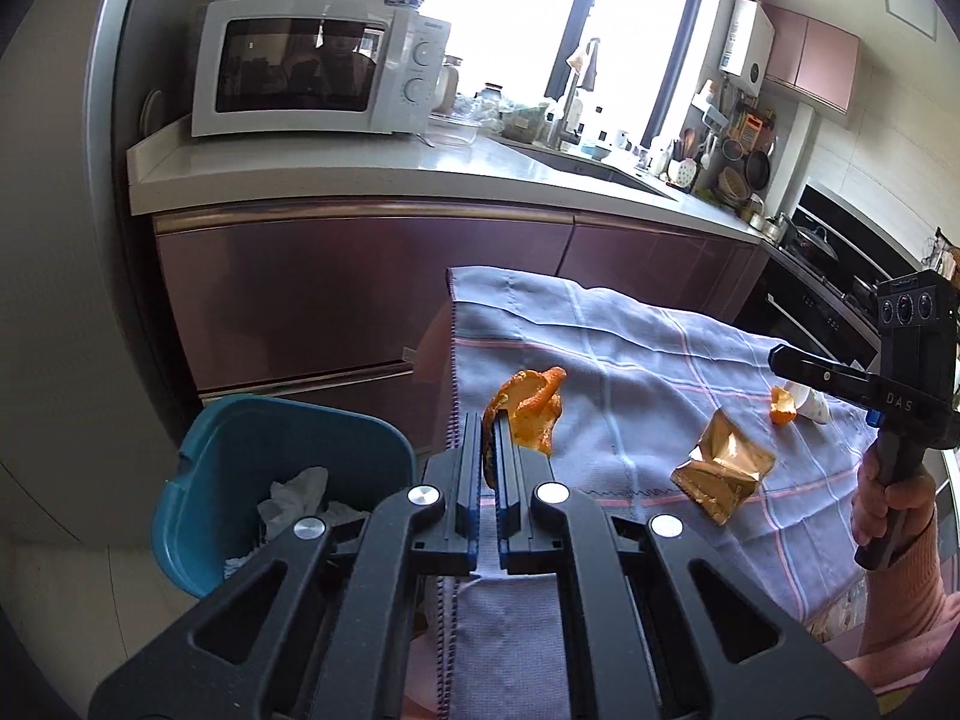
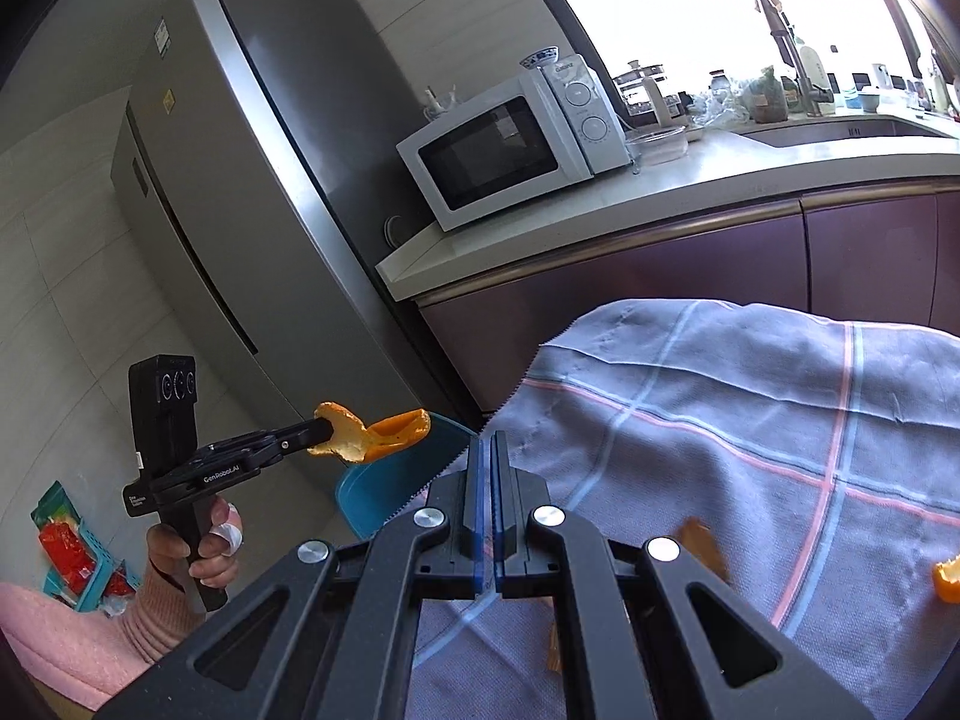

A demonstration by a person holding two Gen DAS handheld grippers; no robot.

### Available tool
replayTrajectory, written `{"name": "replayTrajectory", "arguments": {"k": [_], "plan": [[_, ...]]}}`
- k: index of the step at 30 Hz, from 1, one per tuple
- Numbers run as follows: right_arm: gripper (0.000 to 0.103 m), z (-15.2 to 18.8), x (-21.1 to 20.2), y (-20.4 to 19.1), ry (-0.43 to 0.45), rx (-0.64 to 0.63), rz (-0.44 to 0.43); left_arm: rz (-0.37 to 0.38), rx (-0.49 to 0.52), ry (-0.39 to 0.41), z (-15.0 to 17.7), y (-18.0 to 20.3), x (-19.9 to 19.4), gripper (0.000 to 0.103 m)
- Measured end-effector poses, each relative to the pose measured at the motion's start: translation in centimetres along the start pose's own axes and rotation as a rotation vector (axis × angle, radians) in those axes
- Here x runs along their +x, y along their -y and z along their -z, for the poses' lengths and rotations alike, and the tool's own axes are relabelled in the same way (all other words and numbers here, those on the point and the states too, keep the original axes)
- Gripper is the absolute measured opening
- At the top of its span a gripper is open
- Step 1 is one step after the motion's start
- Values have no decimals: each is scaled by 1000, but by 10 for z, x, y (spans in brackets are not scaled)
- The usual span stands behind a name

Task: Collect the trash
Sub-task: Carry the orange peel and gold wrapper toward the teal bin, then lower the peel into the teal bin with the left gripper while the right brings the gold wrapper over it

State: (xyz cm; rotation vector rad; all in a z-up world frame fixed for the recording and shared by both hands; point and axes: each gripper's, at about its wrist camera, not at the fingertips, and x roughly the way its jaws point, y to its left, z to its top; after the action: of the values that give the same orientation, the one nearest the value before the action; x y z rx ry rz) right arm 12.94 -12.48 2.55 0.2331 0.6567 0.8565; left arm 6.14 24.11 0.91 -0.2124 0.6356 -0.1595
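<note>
Kitchen setup with a checked cloth (image 1: 630,348) over the table, and the left gripper (image 1: 489,420) is clamped tight on a big orange peel (image 1: 531,405), held up near the blue bin (image 1: 252,438). Right gripper (image 2: 487,438) is fully closed with nothing in it. Bin's got crumpled tissue (image 1: 294,492) inside; a gold wrapper (image 1: 723,468) and a small peel bit (image 1: 783,405) sit on the cloth.

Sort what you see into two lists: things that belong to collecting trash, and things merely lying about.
Job: large orange peel in left claw; blue bin; gold wrapper; small peel.

Lying about: microwave; fridge; checked cloth; kettle.
</note>
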Motion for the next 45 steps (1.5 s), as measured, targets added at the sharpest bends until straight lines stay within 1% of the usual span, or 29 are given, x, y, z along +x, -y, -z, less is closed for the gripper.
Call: {"name": "replayTrajectory", "arguments": {"k": [2,4,5,6,7,8,9,10,11,13,15,17,20,22,23,24,25,29,33,38,40,41,44,45], "plan": [[1,-1,0,3,-6,2,18,-6,-18,4,2,-11,-5,4],[4,2,0,12,-25,23,54,-12,-32,2,4,-19,-6,4],[7,5,1,20,-41,39,77,-11,-38,0,6,-22,-6,4],[14,10,1,29,-65,54,95,-13,-43,-2,7,-25,-6,4],[19,14,0,38,-74,73,125,-17,-47,-4,8,-27,-5,4],[27,19,-1,47,-86,89,154,-19,-51,-8,9,-28,-2,4],[32,24,-1,56,-106,101,180,-21,-57,-11,10,-31,0,4],[33,29,-1,66,-119,121,207,-24,-63,-14,10,-33,1,4],[37,32,0,74,-131,140,220,-28,-69,-17,11,-36,1,4],[38,38,2,89,-155,165,243,-34,-83,-24,14,-41,3,4],[40,43,8,99,-177,175,245,-42,-95,-33,16,-45,5,4],[41,47,14,106,-200,183,226,-47,-102,-42,19,-47,7,4],[40,52,22,108,-233,177,207,-54,-106,-54,22,-48,9,4],[26,54,21,107,-237,171,191,-59,-109,-62,23,-49,11,4],[11,56,21,106,-240,169,186,-62,-111,-65,23,-49,12,4],[5,57,20,105,-240,163,188,-63,-114,-68,24,-50,13,4],[4,58,18,103,-240,153,192,-65,-116,-71,24,-50,14,4],[2,58,9,95,-218,149,162,-68,-124,-79,26,-52,18,4],[2,51,1,81,-189,148,89,-68,-129,-86,27,-52,22,4],[2,50,1,58,-188,114,28,-69,-136,-90,30,-54,24,4],[2,53,2,48,-200,86,30,-71,-139,-92,31,-54,25,4],[4,55,2,44,-206,73,26,-71,-141,-93,32,-55,25,4],[12,63,5,44,-225,111,-32,-72,-144,-96,34,-56,26,4],[12,66,7,44,-235,113,-31,-72,-145,-97,34,-56,27,4]]}}
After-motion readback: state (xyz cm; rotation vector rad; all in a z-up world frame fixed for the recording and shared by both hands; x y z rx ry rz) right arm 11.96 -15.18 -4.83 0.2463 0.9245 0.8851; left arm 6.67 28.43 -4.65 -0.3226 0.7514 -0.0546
